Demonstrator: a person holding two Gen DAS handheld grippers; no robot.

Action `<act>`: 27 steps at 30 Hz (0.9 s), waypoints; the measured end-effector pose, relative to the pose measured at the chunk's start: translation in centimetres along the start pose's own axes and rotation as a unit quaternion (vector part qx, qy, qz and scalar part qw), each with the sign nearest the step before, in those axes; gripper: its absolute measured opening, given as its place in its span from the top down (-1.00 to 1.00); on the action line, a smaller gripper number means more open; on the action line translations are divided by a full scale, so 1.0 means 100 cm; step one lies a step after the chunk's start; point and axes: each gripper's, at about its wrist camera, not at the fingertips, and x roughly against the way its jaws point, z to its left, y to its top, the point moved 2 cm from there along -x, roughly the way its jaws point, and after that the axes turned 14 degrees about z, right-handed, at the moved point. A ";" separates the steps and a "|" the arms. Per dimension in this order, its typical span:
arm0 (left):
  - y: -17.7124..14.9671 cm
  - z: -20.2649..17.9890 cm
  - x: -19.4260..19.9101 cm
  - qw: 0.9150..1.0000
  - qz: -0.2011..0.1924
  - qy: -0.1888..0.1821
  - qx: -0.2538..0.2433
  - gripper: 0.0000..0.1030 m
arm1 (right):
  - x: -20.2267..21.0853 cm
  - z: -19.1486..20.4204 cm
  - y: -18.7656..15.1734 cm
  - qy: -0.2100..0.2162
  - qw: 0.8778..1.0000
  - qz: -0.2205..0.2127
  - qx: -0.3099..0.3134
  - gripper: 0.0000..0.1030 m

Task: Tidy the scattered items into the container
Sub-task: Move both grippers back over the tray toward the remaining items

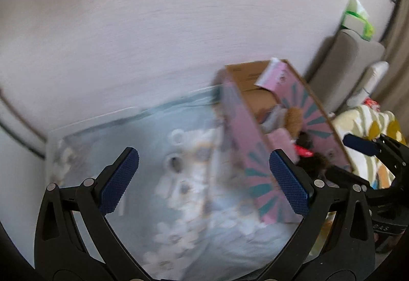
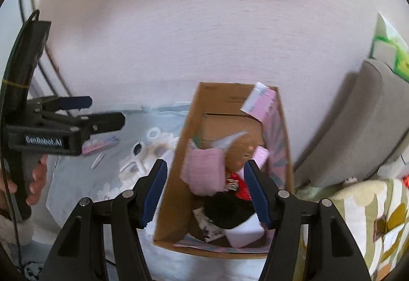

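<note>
Between picks: left gripper (image 1: 204, 183) held wide, empty; right gripper (image 2: 204, 194) half-spread, empty above cardboard box (image 2: 179, 178). Hand mirror (image 2: 138, 153) near bedspread (image 2: 76, 186) middle judged next.

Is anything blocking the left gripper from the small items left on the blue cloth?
Nothing visible does. The left gripper hangs empty above the cloth, and the magnifier, tape roll and pink packet lie exposed beside the box.

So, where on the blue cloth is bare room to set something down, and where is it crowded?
Bare room: the near part of the blue cloth, between the small white items and its front edge. Crowded: the cardboard box, piled with soft items.
</note>
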 end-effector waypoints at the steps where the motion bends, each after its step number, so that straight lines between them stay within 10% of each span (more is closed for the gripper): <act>1: -0.004 0.013 0.004 1.000 -0.004 0.007 0.010 -0.98 | -0.002 0.005 0.001 0.007 1.000 0.003 0.006 -0.13; 12: -0.024 0.127 0.027 0.996 -0.009 0.058 0.070 -0.98 | -0.032 0.078 0.019 0.042 0.997 0.031 0.050 -0.13; 27: -0.043 0.179 -0.085 0.991 0.117 0.059 0.033 -0.98 | -0.108 0.136 0.047 0.028 0.990 0.121 0.068 -0.13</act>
